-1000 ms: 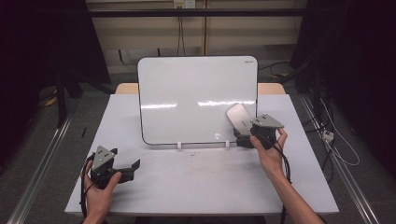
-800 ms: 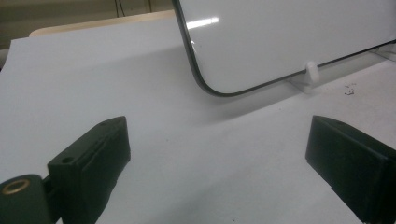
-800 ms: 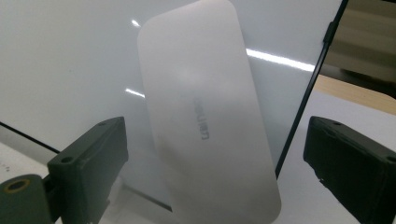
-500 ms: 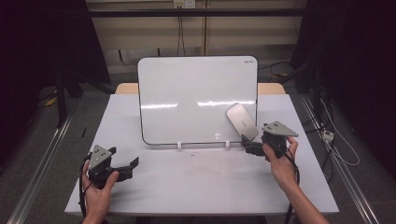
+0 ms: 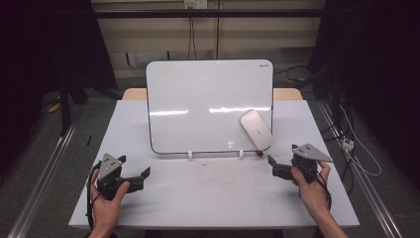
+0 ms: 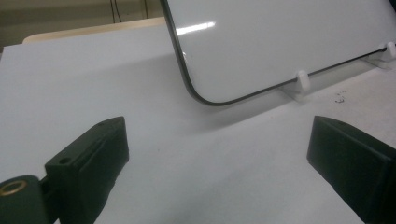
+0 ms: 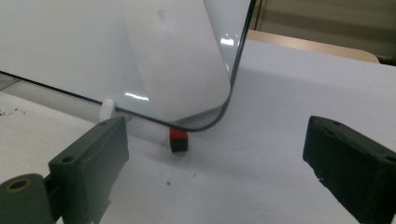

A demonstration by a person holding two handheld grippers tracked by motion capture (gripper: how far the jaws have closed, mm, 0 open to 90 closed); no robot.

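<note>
Eraser [image 5: 256, 130] clings to whiteboard [image 5: 198, 99] — just beyond the right hand-held gripper [image 5: 275, 168], released, empty.

High view: we look forward and down from above the near edge of the white tabletop [image 5: 213, 198].
Left gripper view: we sit low and close, facing the propped glossy white rectangular board [image 6: 280, 42].
Right gripper view: equally close, we share that board's other lower corner.
</note>
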